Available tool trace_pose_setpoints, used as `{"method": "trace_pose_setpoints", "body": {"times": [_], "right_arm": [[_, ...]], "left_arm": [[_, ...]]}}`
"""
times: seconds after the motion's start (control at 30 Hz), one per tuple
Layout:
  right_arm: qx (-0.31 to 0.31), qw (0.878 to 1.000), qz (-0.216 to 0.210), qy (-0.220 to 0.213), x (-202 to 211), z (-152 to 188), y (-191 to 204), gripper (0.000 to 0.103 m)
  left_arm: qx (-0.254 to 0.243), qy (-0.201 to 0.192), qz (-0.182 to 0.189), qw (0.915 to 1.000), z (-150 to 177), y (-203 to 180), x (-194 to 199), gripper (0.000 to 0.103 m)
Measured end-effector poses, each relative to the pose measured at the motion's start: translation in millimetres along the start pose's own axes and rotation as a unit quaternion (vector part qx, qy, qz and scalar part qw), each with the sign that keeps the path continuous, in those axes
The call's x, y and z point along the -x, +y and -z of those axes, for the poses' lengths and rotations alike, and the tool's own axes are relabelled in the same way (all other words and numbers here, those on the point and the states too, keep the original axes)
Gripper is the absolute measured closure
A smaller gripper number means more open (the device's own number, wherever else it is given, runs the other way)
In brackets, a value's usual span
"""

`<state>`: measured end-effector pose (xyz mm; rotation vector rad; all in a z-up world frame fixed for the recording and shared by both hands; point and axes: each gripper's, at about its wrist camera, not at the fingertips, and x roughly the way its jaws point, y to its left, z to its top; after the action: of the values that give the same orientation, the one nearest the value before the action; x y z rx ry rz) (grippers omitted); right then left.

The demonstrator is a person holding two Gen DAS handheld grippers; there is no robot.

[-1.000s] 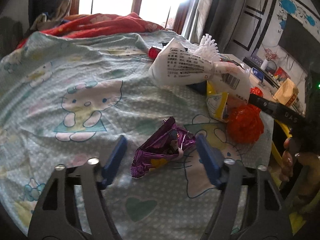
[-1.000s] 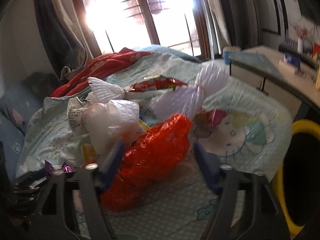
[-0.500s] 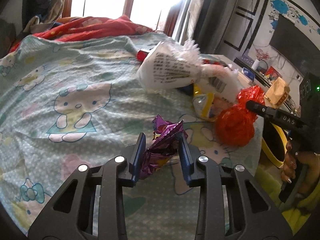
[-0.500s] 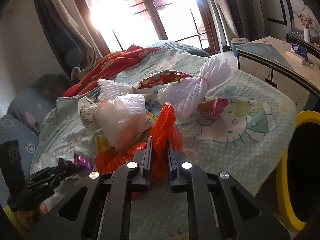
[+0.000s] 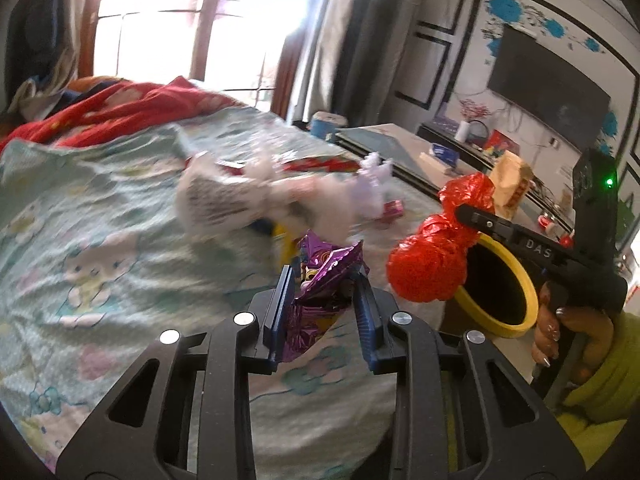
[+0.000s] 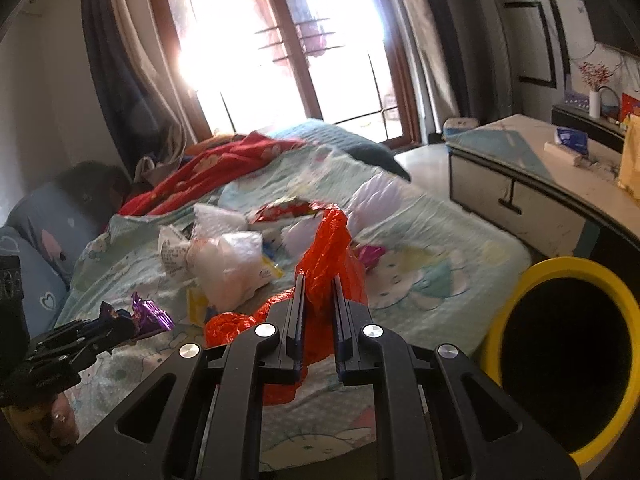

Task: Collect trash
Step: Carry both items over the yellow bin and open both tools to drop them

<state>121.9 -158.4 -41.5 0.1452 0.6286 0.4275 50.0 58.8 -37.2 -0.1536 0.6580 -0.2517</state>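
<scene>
In the left wrist view, the left hand-held gripper (image 5: 324, 280) is closing, its blue pads clamped on a crumpled purple foil wrapper (image 5: 320, 280) held above the bed (image 5: 100, 240). In the right wrist view, the right hand-held gripper (image 6: 317, 292) is squeezed nearly together on a red plastic bag (image 6: 330, 256), lifted over the bed's edge near the yellow-rimmed bin (image 6: 560, 276).

Left gripper (image 5: 324, 280): pitched downward, jaws closing, blue pads pressed on a purple foil wrapper (image 5: 320, 292). Right gripper (image 6: 318, 312): pitched downward, jaws nearly together, clamped on a red plastic bag (image 6: 328, 256); bare hand (image 5: 568, 336) wrapped round its grip, yellow-green sleeve behind
</scene>
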Motion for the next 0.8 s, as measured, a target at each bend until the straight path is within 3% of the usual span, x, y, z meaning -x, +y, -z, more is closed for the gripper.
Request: {"method": "trace_pose_setpoints", "body": {"times": [0.8], "right_arm": [[-0.056,0.991,0.101,-0.073,73,-16,-98,0.092]], "left_arm": [[-0.061,-0.015,0.074,0.9952,-35,-97,-48,0.083]]}}
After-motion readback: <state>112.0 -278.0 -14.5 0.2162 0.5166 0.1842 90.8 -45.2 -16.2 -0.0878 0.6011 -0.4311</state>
